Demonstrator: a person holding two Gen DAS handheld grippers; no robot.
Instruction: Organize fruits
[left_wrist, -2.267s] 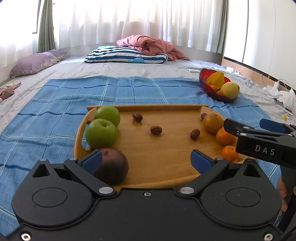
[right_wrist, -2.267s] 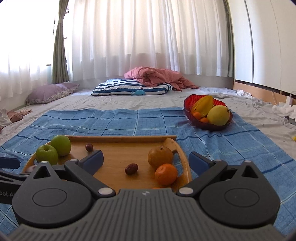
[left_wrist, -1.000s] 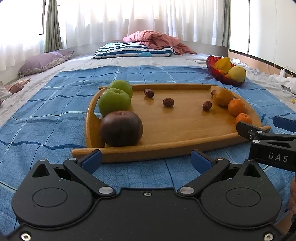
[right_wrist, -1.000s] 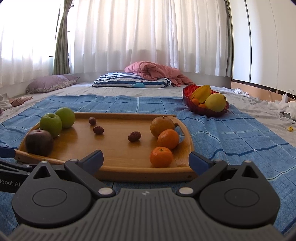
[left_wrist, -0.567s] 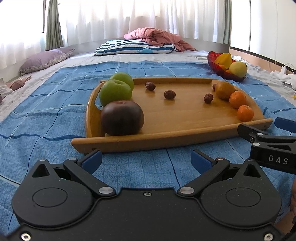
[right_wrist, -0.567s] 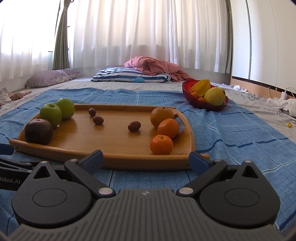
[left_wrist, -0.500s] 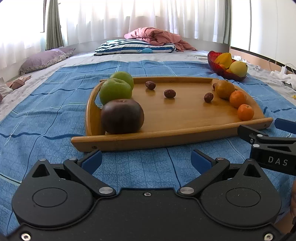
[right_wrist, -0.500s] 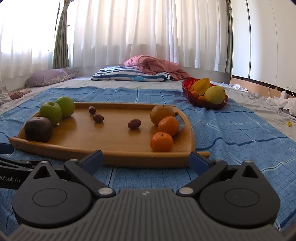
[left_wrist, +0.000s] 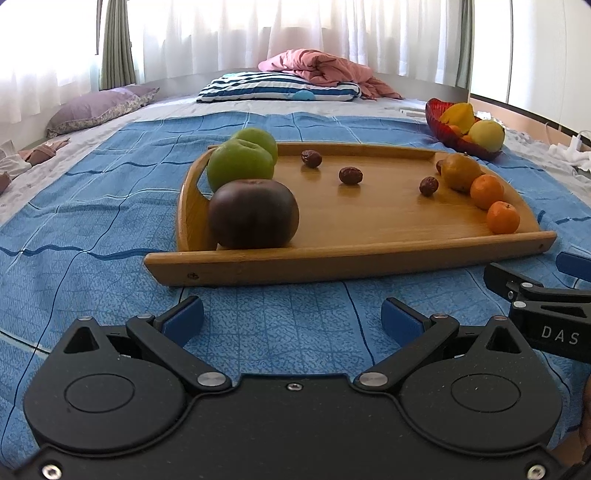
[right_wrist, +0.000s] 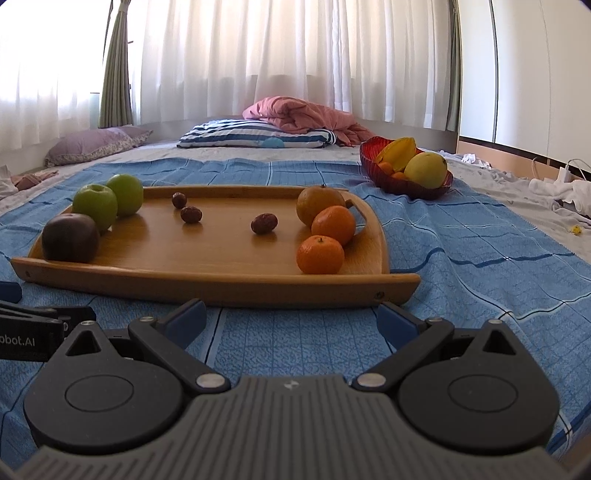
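A wooden tray lies on a blue blanket. On its left stand a dark apple and two green apples. In the middle lie three brown dates. On its right sit three oranges. My left gripper and my right gripper are both open and empty, low over the blanket just in front of the tray's near rim.
A red bowl with a star fruit, a yellow fruit and small oranges stands at the far right. A striped pillow, a pink quilt and a purple pillow lie beyond. White cloth and cables lie at the right.
Both grippers have drawn back from over the tray and dropped low. The tray now lies fully ahead of the fingers. The fruit has not moved.
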